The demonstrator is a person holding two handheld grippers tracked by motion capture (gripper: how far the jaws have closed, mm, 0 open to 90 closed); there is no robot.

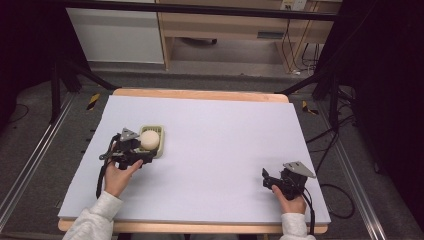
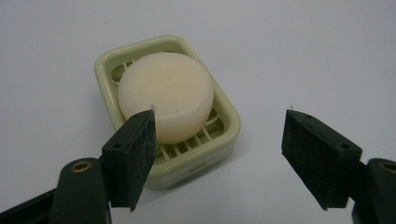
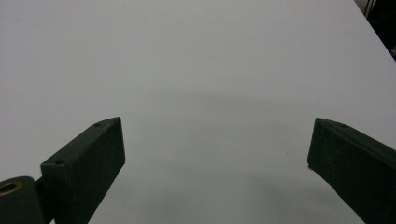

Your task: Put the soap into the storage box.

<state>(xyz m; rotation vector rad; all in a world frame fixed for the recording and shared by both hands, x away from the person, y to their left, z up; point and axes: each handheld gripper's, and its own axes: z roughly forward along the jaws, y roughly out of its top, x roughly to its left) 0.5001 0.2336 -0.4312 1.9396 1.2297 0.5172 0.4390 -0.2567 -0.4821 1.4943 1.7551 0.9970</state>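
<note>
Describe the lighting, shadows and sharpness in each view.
High view: the table is evenly lit, the surroundings dark, detail soft. Left gripper view: the soap and soap dish are fairly sharp, with a soft shadow by the dish; the near jaws blur slightly. Right gripper view: flat, dim light, faint shadows on the sheet, jaws soft.

No text, label, brand, number or sign can be read anywhere. A small pale label sits on the front of the wooden furniture beyond the table's far edge, but it is too small and blurred to make out. The yellow-and-black striped markings on the floor by the table's far corners carry no writing. A faint raised mark on the near wall of the soap dish [image 2: 196,169] is too indistinct to read.
</note>
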